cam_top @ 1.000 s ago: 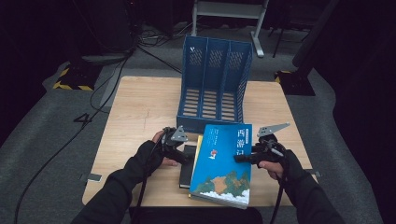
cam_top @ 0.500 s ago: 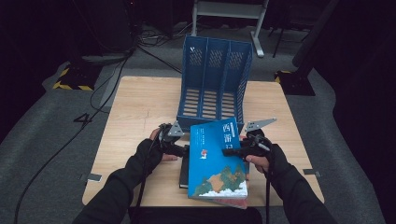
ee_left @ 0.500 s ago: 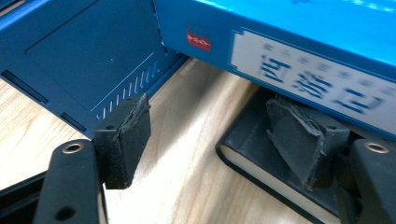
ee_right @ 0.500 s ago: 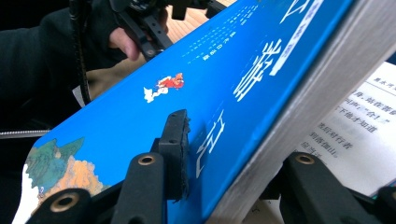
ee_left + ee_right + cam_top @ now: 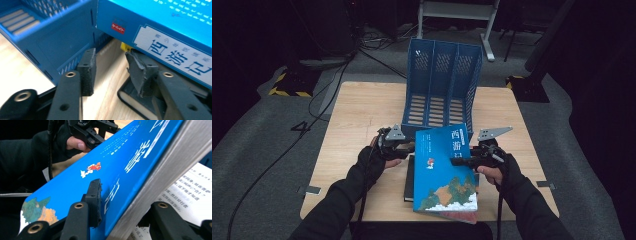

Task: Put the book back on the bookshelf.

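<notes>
Blue book (image 5: 446, 170) lifted, tilted, low centre of high view, above dark book (image 5: 409, 179) on table (image 5: 362, 110), in front of blue file rack (image 5: 442, 85). Right gripper (image 5: 464, 161) pinches blue book's right edge. Left gripper (image 5: 408, 148) at spine; jaws just closing, left pad clear of spine, nothing clamped.

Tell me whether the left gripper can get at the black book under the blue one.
Probably not cleanly: the blue book, shut in the right gripper, lies over the black book, though an edge shows by the left gripper.
</notes>
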`<state>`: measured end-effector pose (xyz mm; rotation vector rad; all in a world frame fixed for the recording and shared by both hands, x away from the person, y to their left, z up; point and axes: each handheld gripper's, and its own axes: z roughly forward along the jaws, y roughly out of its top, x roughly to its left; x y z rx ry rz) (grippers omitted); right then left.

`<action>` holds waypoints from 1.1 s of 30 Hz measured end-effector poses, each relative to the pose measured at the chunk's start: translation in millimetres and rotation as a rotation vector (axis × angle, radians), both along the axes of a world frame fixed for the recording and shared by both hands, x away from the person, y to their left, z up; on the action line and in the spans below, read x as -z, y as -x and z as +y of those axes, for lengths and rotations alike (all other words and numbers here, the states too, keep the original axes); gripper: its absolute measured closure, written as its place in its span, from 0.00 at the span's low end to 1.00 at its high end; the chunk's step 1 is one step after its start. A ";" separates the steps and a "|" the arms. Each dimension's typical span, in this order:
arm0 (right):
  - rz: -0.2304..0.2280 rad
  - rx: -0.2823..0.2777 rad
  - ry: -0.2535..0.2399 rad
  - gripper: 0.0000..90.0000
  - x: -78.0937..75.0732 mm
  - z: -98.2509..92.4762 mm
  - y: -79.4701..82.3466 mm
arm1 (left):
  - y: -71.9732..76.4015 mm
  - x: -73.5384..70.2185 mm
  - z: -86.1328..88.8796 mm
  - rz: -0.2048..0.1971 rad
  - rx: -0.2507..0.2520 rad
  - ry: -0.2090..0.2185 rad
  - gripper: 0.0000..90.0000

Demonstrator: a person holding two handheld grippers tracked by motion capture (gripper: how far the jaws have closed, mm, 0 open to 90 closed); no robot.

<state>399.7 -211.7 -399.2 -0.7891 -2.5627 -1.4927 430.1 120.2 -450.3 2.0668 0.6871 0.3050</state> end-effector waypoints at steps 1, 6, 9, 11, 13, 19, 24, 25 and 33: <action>-0.011 0.006 -0.007 0.72 -2.0 -0.4 1.3 | -0.1 -3.3 0.8 0.012 -0.007 0.023 0.68; -0.060 0.018 -0.027 0.74 -12.3 -4.8 8.3 | 0.9 -18.7 -1.2 -0.004 0.013 0.063 0.78; -0.114 0.020 -0.025 0.74 -19.7 -6.1 14.1 | -0.8 -27.9 -0.6 0.011 0.012 0.121 0.82; -0.165 0.018 -0.034 0.75 -25.9 -6.5 19.6 | -0.8 -38.5 -1.0 0.001 0.019 0.143 0.86; -0.196 0.016 -0.053 0.77 -30.2 -7.7 23.0 | 0.3 -50.2 -1.8 -0.018 0.041 0.150 0.91; -0.260 0.043 -0.081 0.80 -37.7 -8.2 28.4 | -0.2 -72.1 -5.3 -0.035 0.057 0.146 0.98; -0.302 0.074 -0.067 0.81 -43.1 -9.4 28.2 | -3.8 -86.6 -9.3 -0.038 0.062 0.137 1.00; -0.309 0.080 -0.070 0.82 -43.9 -9.6 27.5 | -4.6 -91.0 -9.8 -0.042 0.063 0.129 1.00; -0.408 0.122 -0.079 0.85 -54.1 -8.0 24.3 | -9.6 -116.1 -9.6 -0.087 0.083 0.128 1.00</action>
